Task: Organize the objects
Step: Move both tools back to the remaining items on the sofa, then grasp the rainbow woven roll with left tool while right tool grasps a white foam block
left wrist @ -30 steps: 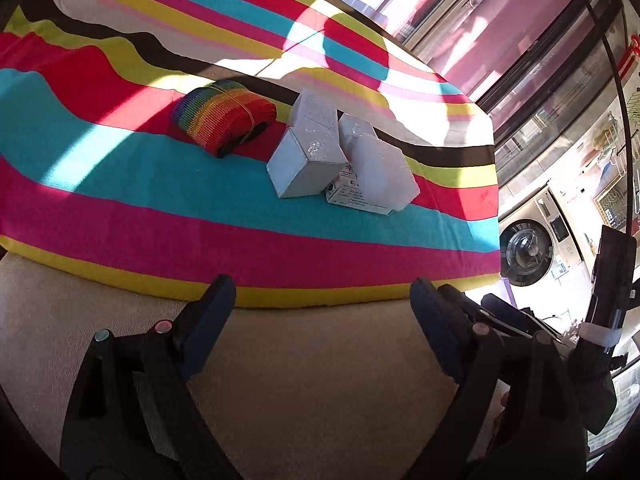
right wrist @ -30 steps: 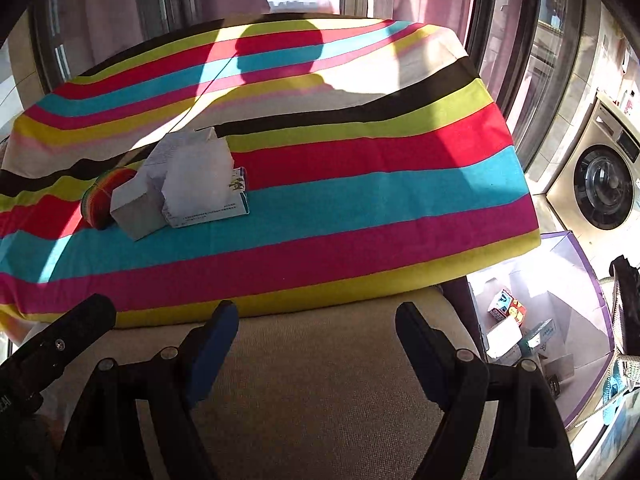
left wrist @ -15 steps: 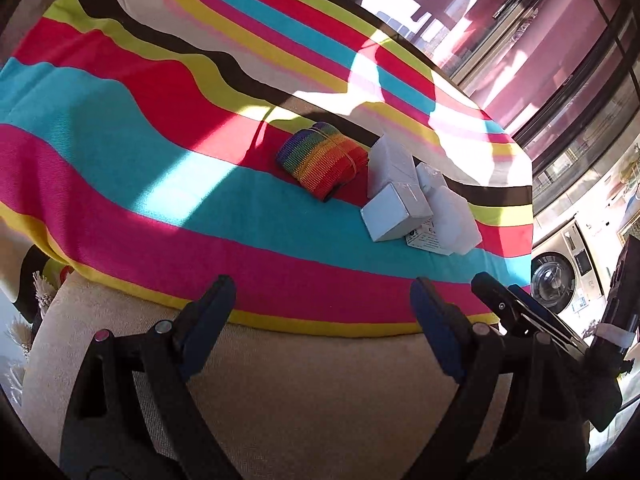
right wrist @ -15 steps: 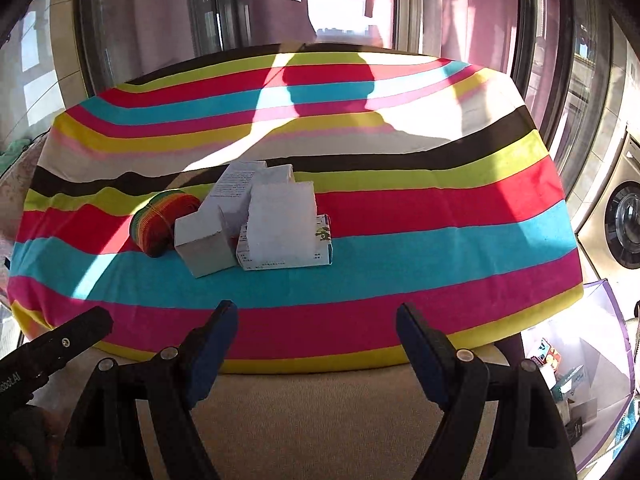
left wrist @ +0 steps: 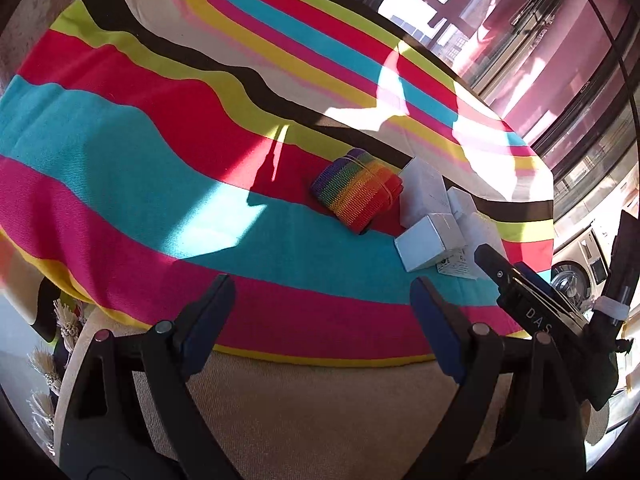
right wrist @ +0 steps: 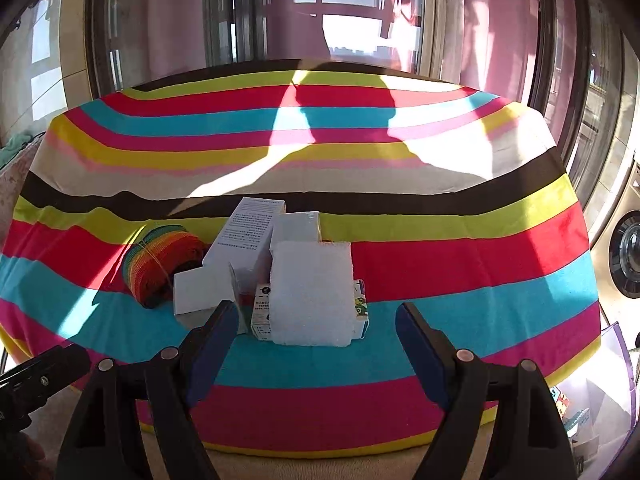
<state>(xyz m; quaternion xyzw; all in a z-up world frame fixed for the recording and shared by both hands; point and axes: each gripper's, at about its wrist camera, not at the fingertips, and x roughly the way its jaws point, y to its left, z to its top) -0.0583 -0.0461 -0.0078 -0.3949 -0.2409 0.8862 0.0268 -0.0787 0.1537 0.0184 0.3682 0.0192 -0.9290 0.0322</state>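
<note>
On a bright striped cloth (right wrist: 460,272) lies a cluster of things. A rainbow woven roll (right wrist: 160,268) (left wrist: 356,196) sits at its left. Beside it stand white boxes: a tall printed one (right wrist: 248,236), a small one (right wrist: 196,296) (left wrist: 428,244), and a white foam block (right wrist: 312,292) resting on a flat printed carton (right wrist: 360,308). My right gripper (right wrist: 312,328) hangs open just in front of the foam block, nothing between its fingers. My left gripper (left wrist: 320,304) is open over the cloth's near edge, left of the cluster. In the left wrist view, part of the right gripper hides the carton.
The cloth covers a beige padded surface (left wrist: 320,408). A purple-edged bin (right wrist: 600,392) with small boxes stands on the floor at the lower right. A washing machine (right wrist: 628,256) is at the right, glass doors and pink curtains (right wrist: 304,12) behind. Dried grass (left wrist: 48,360) stands at the left.
Both grippers have swung sideways along the near edge. The cluster has slid right in the left wrist view and toward the centre, closer, in the right wrist view. Both stay open.
</note>
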